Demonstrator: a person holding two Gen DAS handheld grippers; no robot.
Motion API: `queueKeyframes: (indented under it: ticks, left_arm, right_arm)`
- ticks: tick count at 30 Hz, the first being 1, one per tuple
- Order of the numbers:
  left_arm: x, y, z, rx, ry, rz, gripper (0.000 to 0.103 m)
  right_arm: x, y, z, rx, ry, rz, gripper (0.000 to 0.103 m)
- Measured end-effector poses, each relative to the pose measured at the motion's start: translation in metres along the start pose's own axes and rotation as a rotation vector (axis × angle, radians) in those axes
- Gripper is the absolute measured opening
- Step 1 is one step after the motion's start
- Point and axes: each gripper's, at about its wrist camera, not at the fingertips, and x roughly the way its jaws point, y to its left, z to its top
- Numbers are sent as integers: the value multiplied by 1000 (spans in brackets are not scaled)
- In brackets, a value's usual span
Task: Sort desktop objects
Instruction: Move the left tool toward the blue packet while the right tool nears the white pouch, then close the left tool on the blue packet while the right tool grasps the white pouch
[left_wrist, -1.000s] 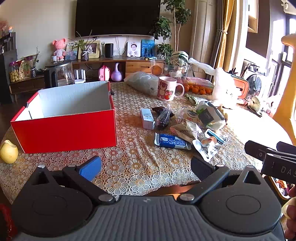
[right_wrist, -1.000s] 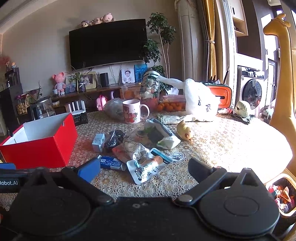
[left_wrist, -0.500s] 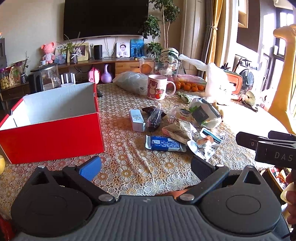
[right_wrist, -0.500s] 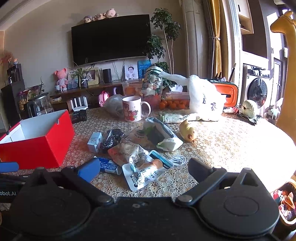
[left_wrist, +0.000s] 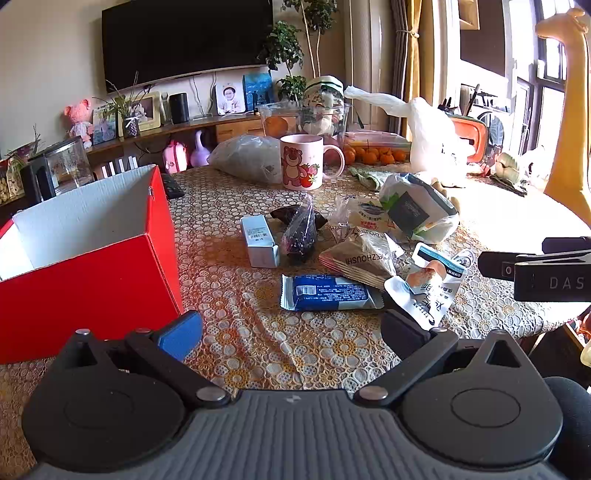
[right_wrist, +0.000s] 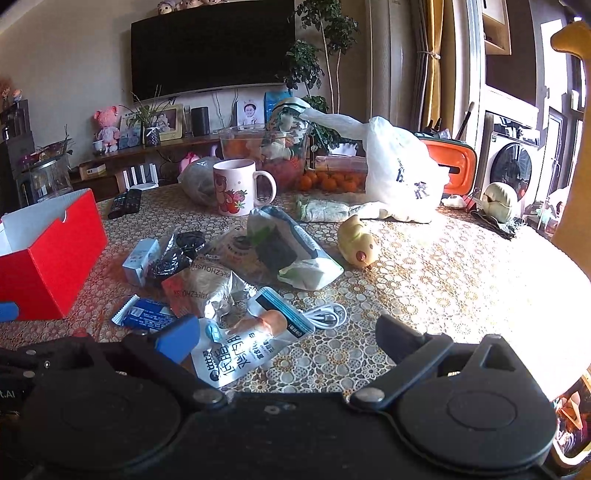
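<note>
Both your grippers, left gripper (left_wrist: 290, 326) and right gripper (right_wrist: 286, 334), hover with fingers wide, empty. Sorting looks unstarted: next, close on the white pouch (right_wrist: 242, 349) for the red box (left_wrist: 92, 266).

On your bench (left_wrist: 258, 350), the open box (left_wrist: 92, 258) sits far left. Right of it the small carton (left_wrist: 258, 240) lies beside the dark bag (left_wrist: 301, 230). The wrapped bar (left_wrist: 328, 293) lies nearest you, the pouch (right_wrist: 240, 350) to its right, the cable (right_wrist: 325, 315) just beyond. The mug (left_wrist: 301, 160) stands behind them all.
</note>
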Motion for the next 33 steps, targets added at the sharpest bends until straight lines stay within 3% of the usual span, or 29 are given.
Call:
queueKeyframes:
  ticks: [7,17,25,33]
  left_arm:
    - [33,-6,3,96,-37,-9,103]
    - [72,-12,10,216,-55,-152,103]
    - [99,-21,13,357,-53,-224,103]
    - [127,-18,18,339,9,-263,103]
  right_arm:
    - [28,2,-2,-14,48,-3,101]
    - [64,6,2,-10,97,-18,101]
    - [94,9,6,32,150,-63,101]
    - [101,10,4,128,242,-81,101]
